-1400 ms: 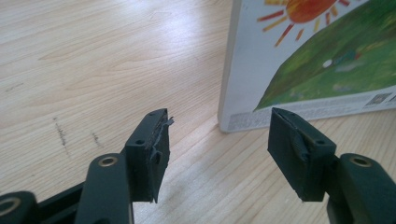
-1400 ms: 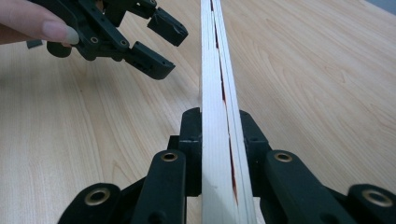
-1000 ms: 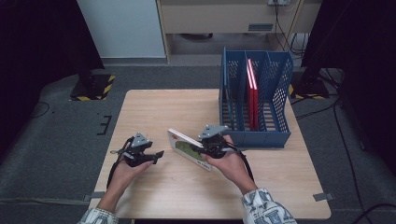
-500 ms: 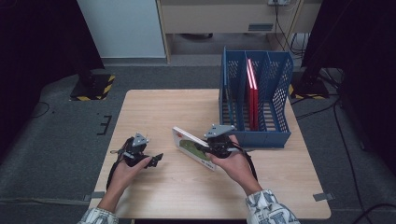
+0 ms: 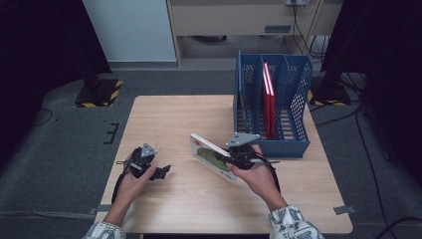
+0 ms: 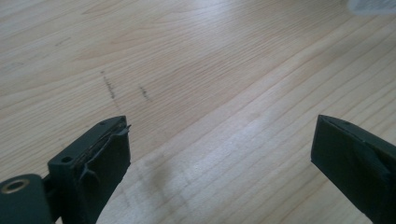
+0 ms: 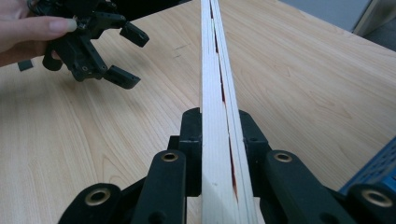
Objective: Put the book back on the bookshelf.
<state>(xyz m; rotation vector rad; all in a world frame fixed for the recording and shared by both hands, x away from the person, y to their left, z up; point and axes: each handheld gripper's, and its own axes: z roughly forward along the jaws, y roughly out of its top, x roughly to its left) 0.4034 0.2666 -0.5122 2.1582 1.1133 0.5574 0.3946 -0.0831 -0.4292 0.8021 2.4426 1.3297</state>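
My right gripper (image 5: 230, 158) is shut on a thin book (image 5: 211, 158) with a white and green cover, held tilted above the middle of the wooden table (image 5: 169, 119). In the right gripper view the book's page edge (image 7: 215, 84) runs straight up between the jaws of the right gripper (image 7: 217, 123). My left gripper (image 5: 162, 172) hovers low at the table's front left. Its jaws have just been opening and stand wide with nothing between them, as the left gripper (image 6: 219, 144) shows over bare wood. The left gripper (image 7: 128, 56) also appears at the top left of the right gripper view.
A blue mesh file rack (image 5: 293, 144) with upright dividers stands at the table's right side, just beyond my right hand. A red book (image 5: 269, 97) stands in one of its middle slots. A white cabinet and dark stands line the floor behind.
My right gripper has carried the book a little to the right, toward the blue rack. The left gripper's jaws have spread wider while the hand stayed in place.
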